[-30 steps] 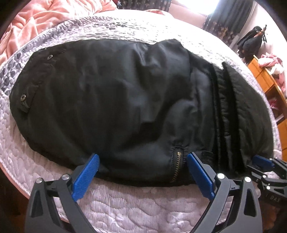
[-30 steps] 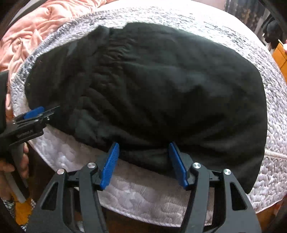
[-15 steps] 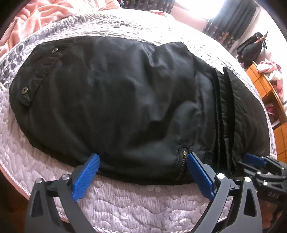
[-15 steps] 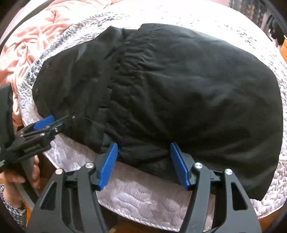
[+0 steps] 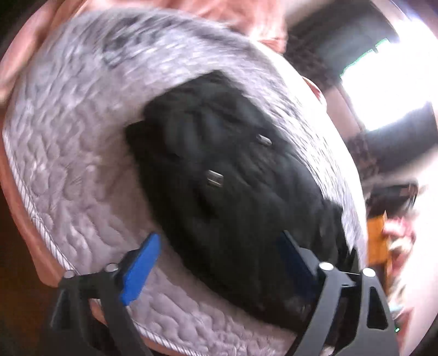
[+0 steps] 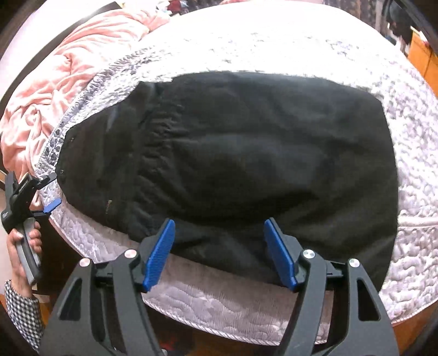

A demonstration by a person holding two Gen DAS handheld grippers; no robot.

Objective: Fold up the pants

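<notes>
Left wrist view, badly motion-blurred: black pants (image 5: 232,191) folded into a dark mound on a grey quilted mattress (image 5: 68,164), stretching from centre toward 4 o'clock. Left gripper (image 5: 219,263) at 6 o'clock, blue pads set wide and closing, near edge of the pants lying between them, no pad seen pressing the cloth. Pink blanket (image 5: 246,16) at 12 o'clock. Two small metal fittings on the fabric near centre.

Right wrist view, sharp: same pants (image 6: 232,169) spread across centre of the mattress (image 6: 410,191), gathered waistband toward 9 o'clock, a zipper near 8 o'clock. Right gripper (image 6: 219,252) at 6 o'clock, pads fairly wide and opening, pants hem between them, not clamped. Left gripper (image 6: 49,191) at 9 o'clock beside the pants' corner, held by a hand (image 6: 23,257) with a checked sleeve (image 6: 22,315). Pink blanket (image 6: 68,82) at 10 o'clock.
</notes>
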